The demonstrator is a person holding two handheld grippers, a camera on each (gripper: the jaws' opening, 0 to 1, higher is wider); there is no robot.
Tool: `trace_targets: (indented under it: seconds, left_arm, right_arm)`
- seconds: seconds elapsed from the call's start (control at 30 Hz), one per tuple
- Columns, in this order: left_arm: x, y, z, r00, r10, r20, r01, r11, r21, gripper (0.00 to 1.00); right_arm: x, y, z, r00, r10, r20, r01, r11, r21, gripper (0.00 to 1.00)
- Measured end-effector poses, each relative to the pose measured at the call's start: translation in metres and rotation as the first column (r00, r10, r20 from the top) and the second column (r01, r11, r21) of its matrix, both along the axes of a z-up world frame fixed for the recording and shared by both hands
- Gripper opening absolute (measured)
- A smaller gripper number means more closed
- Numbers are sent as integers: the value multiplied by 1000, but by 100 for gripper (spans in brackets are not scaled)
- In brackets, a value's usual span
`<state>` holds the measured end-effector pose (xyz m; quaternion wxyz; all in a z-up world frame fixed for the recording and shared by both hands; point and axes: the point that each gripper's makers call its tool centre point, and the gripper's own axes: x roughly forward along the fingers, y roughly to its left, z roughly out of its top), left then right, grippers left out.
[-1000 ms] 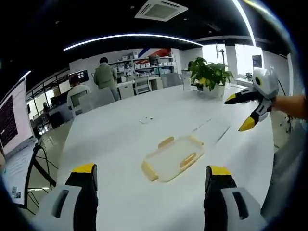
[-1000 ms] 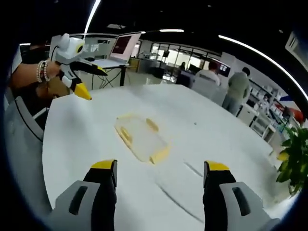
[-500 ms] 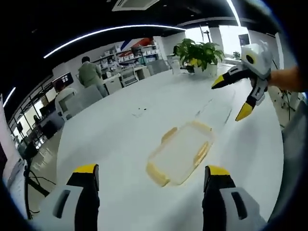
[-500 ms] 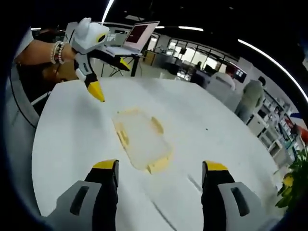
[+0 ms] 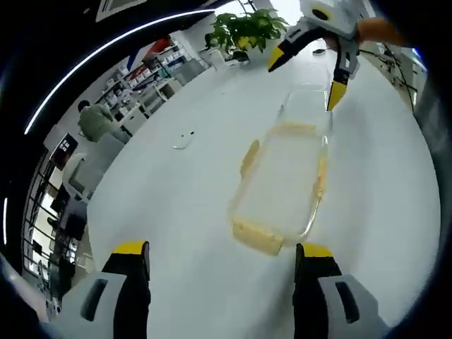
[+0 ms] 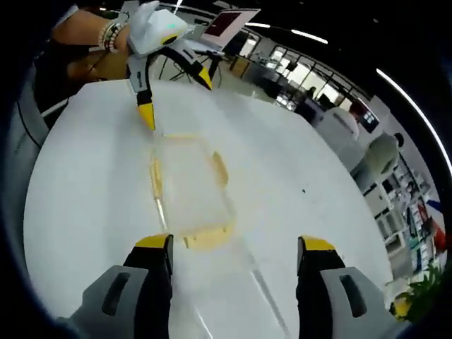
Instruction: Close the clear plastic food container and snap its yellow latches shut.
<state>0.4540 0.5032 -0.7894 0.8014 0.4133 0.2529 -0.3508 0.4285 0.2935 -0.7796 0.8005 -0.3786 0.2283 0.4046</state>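
Observation:
A clear plastic food container [image 5: 282, 183] with yellow latches [image 5: 258, 239] along its sides lies flat on the white table [image 5: 162, 212]. My left gripper [image 5: 219, 248] stands open just short of the container's near end, with nothing between its jaws. My right gripper [image 5: 304, 81] hangs open over the far end. In the right gripper view the container [image 6: 187, 187] lies just ahead of my open right gripper [image 6: 235, 244]. There my left gripper [image 6: 176, 100] hovers open above the opposite end, one tip close to the rim. Whether the latches are snapped I cannot tell.
A small object [image 5: 183, 141] lies on the table left of the container. A potted plant [image 5: 244, 28] stands at the table's far end. A person in green [image 5: 95, 120] stands by desks and chairs beyond. A laptop [image 6: 229, 21] sits behind the table; a hand with a bracelet [image 6: 106, 32] holds the left gripper.
Both grippers have come down and closer to the container from opposite ends, so it looks larger in both views. The container has not moved. Both stay open.

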Motion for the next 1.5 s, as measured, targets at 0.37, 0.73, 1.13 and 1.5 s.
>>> trace_targets:
  seconds: [0.37, 0.73, 1.13, 1.5]
  left_arm:
    - [8, -9, -15, 990, -137, -27, 139, 983, 117, 73]
    - [6, -14, -29, 977, -189, -97, 202, 968, 152, 67]
    - [7, -19, -31, 970, -210, -124, 225, 966, 124, 63]
    - [-3, -22, -43, 921, -265, -287, 296, 953, 71, 48]
  right_arm:
    - [9, 11, -20, 986, 144, -84, -154, 979, -136, 60]
    - [4, 20, -53, 936, 231, -264, -286, 938, -194, 49]
    - [-5, 23, -65, 886, 260, -384, -350, 918, -185, 38]
    - [-6, 24, -64, 871, 273, -409, -370, 912, -178, 37]
